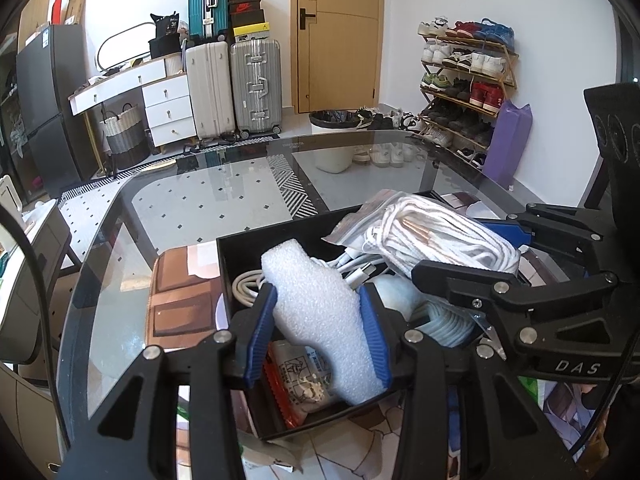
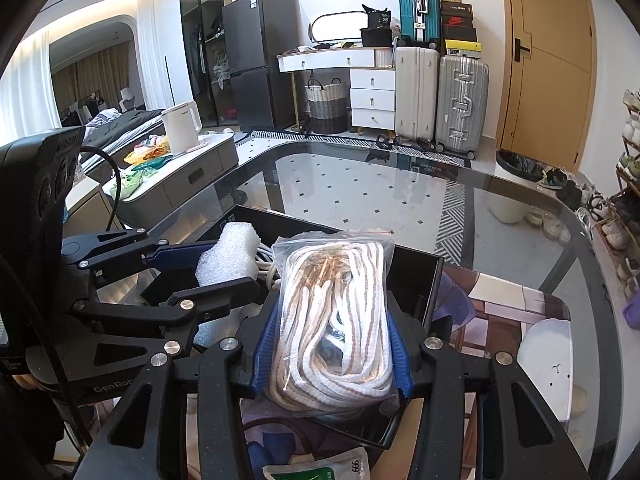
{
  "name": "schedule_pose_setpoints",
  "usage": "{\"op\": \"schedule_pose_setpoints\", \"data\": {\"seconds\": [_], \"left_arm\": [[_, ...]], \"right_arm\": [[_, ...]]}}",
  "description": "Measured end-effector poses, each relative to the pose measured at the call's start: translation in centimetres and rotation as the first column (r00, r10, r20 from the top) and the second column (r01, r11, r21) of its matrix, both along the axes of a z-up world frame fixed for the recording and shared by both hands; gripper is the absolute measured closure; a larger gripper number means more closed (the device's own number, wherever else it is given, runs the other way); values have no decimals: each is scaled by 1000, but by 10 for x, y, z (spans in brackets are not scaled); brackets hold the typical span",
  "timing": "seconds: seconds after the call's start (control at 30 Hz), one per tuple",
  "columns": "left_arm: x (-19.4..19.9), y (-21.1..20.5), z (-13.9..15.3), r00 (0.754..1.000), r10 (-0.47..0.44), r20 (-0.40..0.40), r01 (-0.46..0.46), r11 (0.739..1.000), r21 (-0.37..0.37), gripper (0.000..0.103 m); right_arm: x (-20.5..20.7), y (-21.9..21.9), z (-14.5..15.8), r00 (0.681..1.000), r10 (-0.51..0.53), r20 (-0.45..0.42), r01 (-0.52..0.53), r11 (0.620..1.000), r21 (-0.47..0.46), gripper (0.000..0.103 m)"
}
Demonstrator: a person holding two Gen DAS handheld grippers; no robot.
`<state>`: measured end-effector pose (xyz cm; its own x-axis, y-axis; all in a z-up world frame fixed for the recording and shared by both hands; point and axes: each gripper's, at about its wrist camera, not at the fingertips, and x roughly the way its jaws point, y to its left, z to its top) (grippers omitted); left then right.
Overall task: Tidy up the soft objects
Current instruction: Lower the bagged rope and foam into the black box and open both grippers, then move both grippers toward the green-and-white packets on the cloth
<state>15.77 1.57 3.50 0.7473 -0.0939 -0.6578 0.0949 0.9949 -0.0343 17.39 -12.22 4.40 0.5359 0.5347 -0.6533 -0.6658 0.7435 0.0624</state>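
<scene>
A black open box (image 1: 224, 264) stands on the glass table. Over its near-left part my left gripper (image 1: 320, 320) is shut on a white foam piece (image 1: 320, 304), whose top sticks up above the blue pads. To the right, my right gripper (image 2: 334, 344) is shut on a clear zip bag of white rope (image 2: 340, 312), held above the box (image 2: 420, 280). The left gripper (image 2: 208, 272) and the foam piece (image 2: 228, 256) also show in the right wrist view. The bag of rope (image 1: 440, 236) shows in the left wrist view. White cables (image 1: 244, 288) and an orange-edged packet (image 1: 296, 384) lie inside the box.
The box rests on a patterned mat (image 1: 176, 296) on the glass table (image 1: 200, 208). A white flat object (image 2: 544, 360) lies on the mat at the right, and a green-and-white packet (image 2: 320, 472) sits at the near edge. A low cabinet with a kettle (image 2: 182, 124) stands beyond the table's left side.
</scene>
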Motion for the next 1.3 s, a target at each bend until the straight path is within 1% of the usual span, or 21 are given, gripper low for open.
{"op": "schedule_pose_setpoints", "data": {"seconds": [0.03,0.07,0.1,0.13,0.27,0.33,0.37,0.4,0.43,0.47,0.53,0.63,0.73,0.77,0.83,1.1,1.2,1.3], "left_arm": [[-1,0,1,1000,-3,0,3,1000,-4,59],[-2,0,2,1000,-6,1,6,1000,-6,56],[-3,0,2,1000,-9,4,9,1000,-8,48],[-5,0,4,1000,-7,8,7,1000,-8,44],[-10,2,7,1000,-2,16,2,1000,-11,41],[-13,2,10,1000,-2,22,2,1000,-13,38],[-15,2,12,1000,-5,25,5,1000,-17,34],[-17,3,14,1000,-4,30,4,1000,-21,26],[-20,3,14,999,6,35,-5,1000,-19,21],[-22,3,15,999,16,44,-15,1000,-17,18],[-26,6,17,999,23,48,-22,1000,-21,18],[-31,8,16,998,41,50,-40,999,-17,15],[-37,12,16,997,53,52,-52,998,-18,8],[-40,13,15,997,55,52,-54,998,-19,4],[-46,15,15,997,60,54,-59,998,-14,0],[-67,18,10,997,54,46,-54,999,-6,0],[-73,19,3,999,47,28,-46,999,-5,0],[-79,22,-4,998,65,15,-65,998,-1,0]], "right_arm": [[1,-1,1,1000,-2,6,2,1000,2,51],[1,-3,2,1000,-8,13,8,1000,5,50],[0,-5,3,1000,-11,17,11,1000,12,46],[-1,-8,5,1000,-12,20,11,1000,21,41],[-6,-17,11,999,-22,40,21,1000,22,35],[-9,-23,14,999,-26,48,25,999,24,20],[-12,-26,16,998,-28,55,27,999,28,18],[-15,-29,18,998,-31,62,29,999,34,15],[-15,-33,19,997,-34,67,32,999,36,13],[-17,-34,20,997,-37,71,35,999,35,12],[-22,-37,21,996,-43,79,40,999,31,6],[-29,-41,21,996,-42,77,40,999,31,2],[-36,-44,19,996,-47,72,45,999,26,1],[-39,-46,19,997,-47,64,45,999,28,1],[-42,-51,17,997,-47,56,45,998,35,1],[-63,-67,5,998,-64,20,64,998,23,1],[-68,-72,-1,998,-60,-1,60,998,10,1],[-73,-77,-6,999,-49,-8,49,999,2,1]]}}
